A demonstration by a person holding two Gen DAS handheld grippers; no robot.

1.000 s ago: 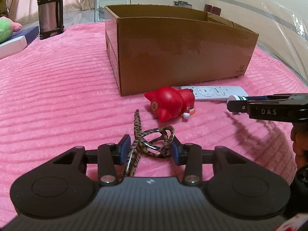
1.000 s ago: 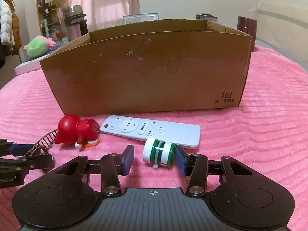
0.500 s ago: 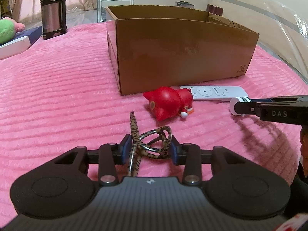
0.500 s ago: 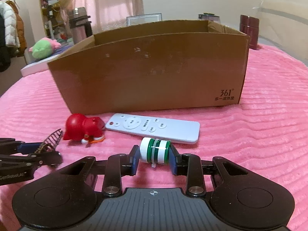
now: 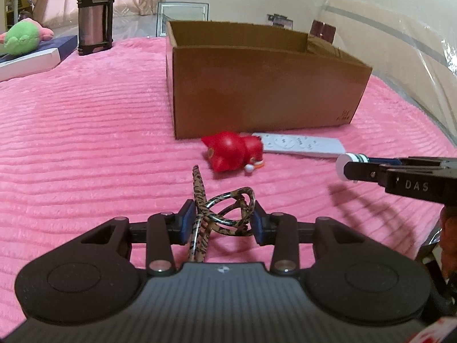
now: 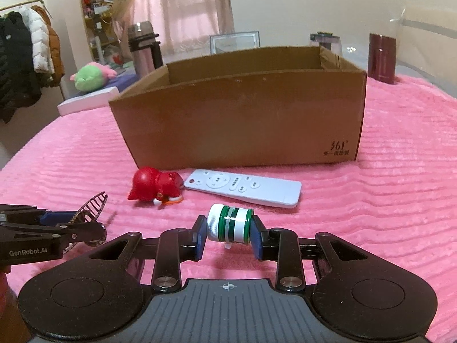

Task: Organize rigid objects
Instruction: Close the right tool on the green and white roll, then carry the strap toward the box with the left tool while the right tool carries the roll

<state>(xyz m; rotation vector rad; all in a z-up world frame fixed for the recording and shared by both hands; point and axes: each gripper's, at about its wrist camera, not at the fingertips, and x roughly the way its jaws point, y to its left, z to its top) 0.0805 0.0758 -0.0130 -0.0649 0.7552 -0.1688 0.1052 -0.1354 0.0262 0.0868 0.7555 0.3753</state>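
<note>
The left gripper (image 5: 220, 221) is closing narrowly on a hair clip (image 5: 221, 208), a tortoise-pattern one with wire loops, and both blue pads are pressing on it. In the left wrist view the clip is appearing lifted a little above the pink blanket (image 5: 85, 143), but I cannot tell this for sure. At 12 o'clock from this gripper a red toy (image 5: 232, 151) is lying on its side, just before the near corner of the box (image 5: 257, 91).

Going to the right, a white remote (image 6: 242, 187) is lying flat on the blanket, with its left end touching or nearly touching the toy, and both are resting near the front wall of the box, which is standing open at the top.

The right gripper (image 6: 228, 235) is holding a small bottle (image 6: 230, 225), green and white with a white cap, sideways between its pads, so the jaws are narrow. The bottle is sitting at 6 o'clock from the remote and seems a little above the blanket.

By my judgement, the step in hand is the picking up: both tools are gripping one thing each, and nothing is showing inside the box yet. The next move is asking to raise both hands higher than the box rim at 12 o'clock, bring them over the opening, and only then open the jaws, keeping the two grippers apart so they are not knocking each other
</note>
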